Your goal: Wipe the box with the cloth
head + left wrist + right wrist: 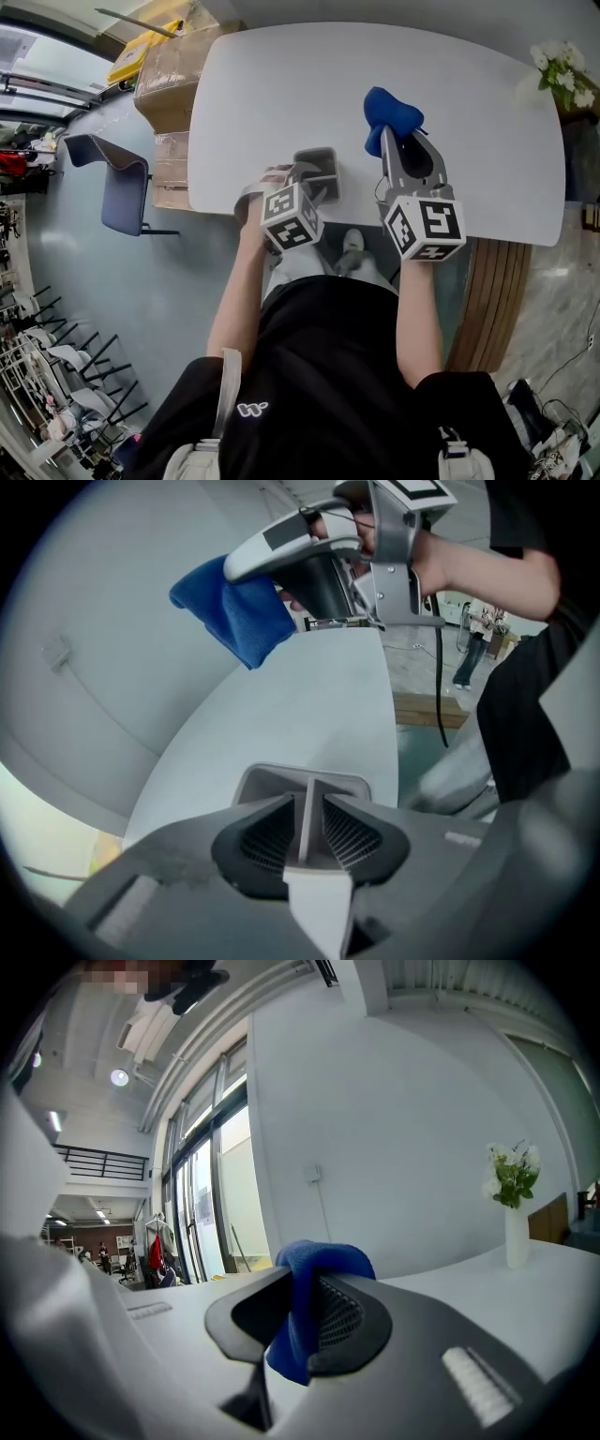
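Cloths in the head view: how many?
1. The blue cloth is clamped in the right gripper, above the white table. No other shows; the person's body could hide one.

"What are we wearing?"

"We wear a black short-sleeved T-shirt (328,375) with a small white logo (251,410), and pale grey trousers (292,267)."

"And our tools?"

"Our left gripper (307,829) and right gripper (298,1321) are grey shells with black gridded pads (267,836). Each carries a white cube (291,217) with black square markers. A thin black cable (438,677) runs from the right one."
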Available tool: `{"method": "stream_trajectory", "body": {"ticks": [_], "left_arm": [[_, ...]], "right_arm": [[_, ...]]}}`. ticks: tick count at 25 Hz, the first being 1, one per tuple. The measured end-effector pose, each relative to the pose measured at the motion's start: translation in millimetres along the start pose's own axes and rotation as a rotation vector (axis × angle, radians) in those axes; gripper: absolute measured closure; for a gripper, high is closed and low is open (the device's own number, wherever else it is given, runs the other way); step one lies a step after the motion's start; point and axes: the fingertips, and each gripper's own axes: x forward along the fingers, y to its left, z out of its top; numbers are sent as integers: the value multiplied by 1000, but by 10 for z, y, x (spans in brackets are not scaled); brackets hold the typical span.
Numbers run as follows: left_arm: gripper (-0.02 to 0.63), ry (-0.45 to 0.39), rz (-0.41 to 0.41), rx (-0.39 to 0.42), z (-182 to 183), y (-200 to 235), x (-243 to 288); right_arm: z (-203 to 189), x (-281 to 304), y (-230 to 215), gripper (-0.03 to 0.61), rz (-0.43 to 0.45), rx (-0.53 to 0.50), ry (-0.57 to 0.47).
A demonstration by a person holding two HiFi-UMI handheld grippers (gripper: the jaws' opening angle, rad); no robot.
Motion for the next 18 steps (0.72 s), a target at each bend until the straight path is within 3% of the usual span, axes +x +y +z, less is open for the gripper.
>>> {"method": "stream_trajectory", "body": {"ticks": [8,18], "left_arm": [[509,95,-39,1,-145,-68,265],[509,250,-50,94,-330,-70,440]], "right_arm": [[-76,35,-92,525,-13,9,21],[-96,93,-119,525,-20,13,26]]}}
